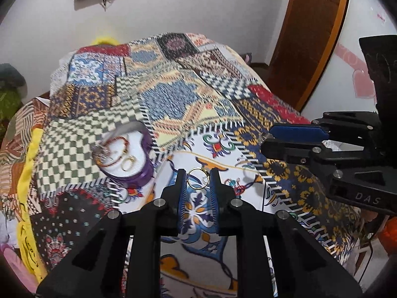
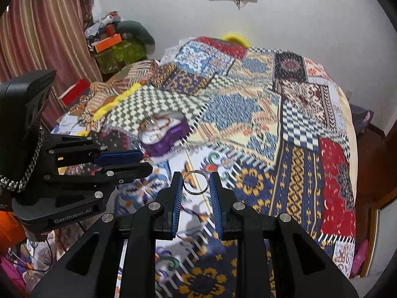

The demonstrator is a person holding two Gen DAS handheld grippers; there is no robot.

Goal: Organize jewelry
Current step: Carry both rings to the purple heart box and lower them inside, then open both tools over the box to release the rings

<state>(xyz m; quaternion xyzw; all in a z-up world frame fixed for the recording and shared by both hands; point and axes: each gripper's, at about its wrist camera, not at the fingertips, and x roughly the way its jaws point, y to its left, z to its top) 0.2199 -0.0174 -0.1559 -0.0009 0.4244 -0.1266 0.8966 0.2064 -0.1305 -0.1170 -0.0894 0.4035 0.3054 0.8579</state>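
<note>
Purple jewelry box (image 1: 129, 160) sits open on the patchwork bedspread (image 1: 173, 99), white lining inside. In it: a red-brown beaded bracelet (image 1: 116, 151), two gold rings (image 1: 127, 162) near the front, and some clear sparkly piece (image 1: 100, 152) at the left rim, too blurred to tell what. Same box (image 2: 162, 134) in the right wrist view, up-left of centre, contents blurred.

Left gripper (image 1: 198, 178) points down at the bedspread, fingers narrow, pinching a thin gold ring (image 1: 198, 178) between the blue pads (image 1: 183, 198). Ring is upright, held at the fingertips, above the white floral patch, just right of and nearer than the box. A thin gold chain (image 1: 211, 157) lies across the bedspread beyond the ring.

Right gripper (image 2: 196, 182) also tilted down, fingers narrow, clamped on a silver ring (image 2: 195, 182) at the tips, ring off the bedspread. From the left wrist view the right gripper (image 1: 266, 136) comes in from the right edge, side on, something small and shiny at its tip. In the right wrist view the left gripper (image 2: 146, 162) comes in from the left, its ring just showing at the tip.

Both grippers are near each other, box beyond them to the left.
</note>
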